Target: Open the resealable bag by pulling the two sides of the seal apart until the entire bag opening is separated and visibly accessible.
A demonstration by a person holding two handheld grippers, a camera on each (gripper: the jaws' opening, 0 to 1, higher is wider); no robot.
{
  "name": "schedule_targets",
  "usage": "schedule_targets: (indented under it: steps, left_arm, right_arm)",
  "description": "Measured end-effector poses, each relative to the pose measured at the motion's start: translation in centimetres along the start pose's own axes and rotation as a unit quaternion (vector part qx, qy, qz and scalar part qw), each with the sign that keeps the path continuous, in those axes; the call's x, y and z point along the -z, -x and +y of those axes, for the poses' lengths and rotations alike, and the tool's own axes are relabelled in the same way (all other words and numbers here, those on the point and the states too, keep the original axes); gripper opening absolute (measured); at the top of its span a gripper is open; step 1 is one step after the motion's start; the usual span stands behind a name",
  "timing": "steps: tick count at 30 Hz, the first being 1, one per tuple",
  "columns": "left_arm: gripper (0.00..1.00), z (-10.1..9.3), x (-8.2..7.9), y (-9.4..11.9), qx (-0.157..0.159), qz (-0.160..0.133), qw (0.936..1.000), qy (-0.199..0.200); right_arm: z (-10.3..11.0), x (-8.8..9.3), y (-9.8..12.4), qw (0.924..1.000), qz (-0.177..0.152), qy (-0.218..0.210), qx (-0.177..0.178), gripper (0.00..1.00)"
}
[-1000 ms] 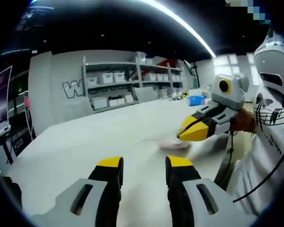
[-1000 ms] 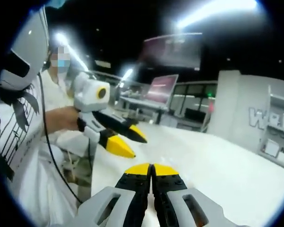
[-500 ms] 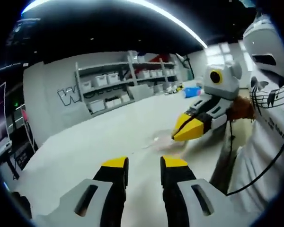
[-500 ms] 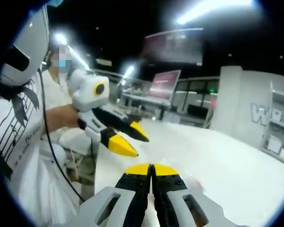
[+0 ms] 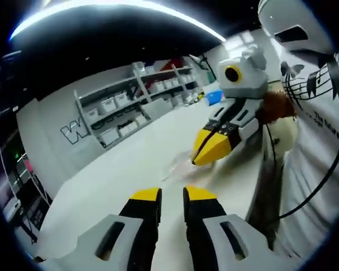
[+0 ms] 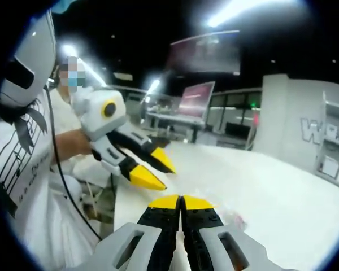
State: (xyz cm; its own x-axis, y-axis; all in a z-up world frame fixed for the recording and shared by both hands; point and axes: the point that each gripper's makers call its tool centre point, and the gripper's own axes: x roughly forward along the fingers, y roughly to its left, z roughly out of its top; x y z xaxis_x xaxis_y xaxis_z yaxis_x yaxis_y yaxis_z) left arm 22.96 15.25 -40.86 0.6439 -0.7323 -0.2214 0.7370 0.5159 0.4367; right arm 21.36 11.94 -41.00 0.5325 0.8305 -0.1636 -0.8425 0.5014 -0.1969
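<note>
White table (image 5: pixel 101 180) carried the clear resealable bag (image 5: pixel 178 167) near its edge by the person, left gripper (image 5: pixel 172 195) slightly parted and empty, right gripper (image 6: pixel 181 199) pressed closed, gripping nothing discernible.

White surface (image 5: pixel 113 180), matte and broad. A clear plastic bag (image 5: pixel 178 167) lies flat on it, partly hidden by a tool in the left gripper view; contents cannot be made out

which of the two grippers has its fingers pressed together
The right gripper: its yellow-tipped black fingers meet with no gap, seen again in the left gripper view. The left gripper shows a clear gap between its fingers.
</note>
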Motion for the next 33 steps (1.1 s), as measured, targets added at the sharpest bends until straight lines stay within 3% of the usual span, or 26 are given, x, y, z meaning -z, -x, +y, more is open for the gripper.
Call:
schedule_targets:
  steps: [5, 13, 22, 29, 33]
  left_arm:
    - [0.14, 0.1, -0.3, 0.1, -0.001, -0.006, 0.9999, -0.015]
    - [0.1, 0.1, -0.9, -0.3, -0.005, -0.008, 0.9972, -0.075]
    - [0.05, -0.2, -1.0, -0.6, -0.011, 0.008, 0.9824, -0.186]
    - [0.05, 0.3, -1.0, -0.7, -0.017, 0.014, 0.9803, -0.196]
    - [0.05, 0.2, -1.1, -0.8, -0.011, 0.016, 0.9757, -0.218]
  right_arm:
    - [0.1, 0.0, 0.0, 1.0, 0.0, -0.005, -0.002, 0.0]
    - [0.2, 0.0, 0.2, 0.9996, -0.005, -0.026, -0.005, 0.0]
    - [0.3, -0.1, 0.4, 0.999, -0.01, -0.044, -0.009, 0.0]
    - [0.5, -0.1, 0.5, 0.9987, -0.011, -0.049, -0.011, 0.0]
    - [0.4, -0.2, 0.5, 0.9985, -0.013, -0.053, -0.012, 0.0]
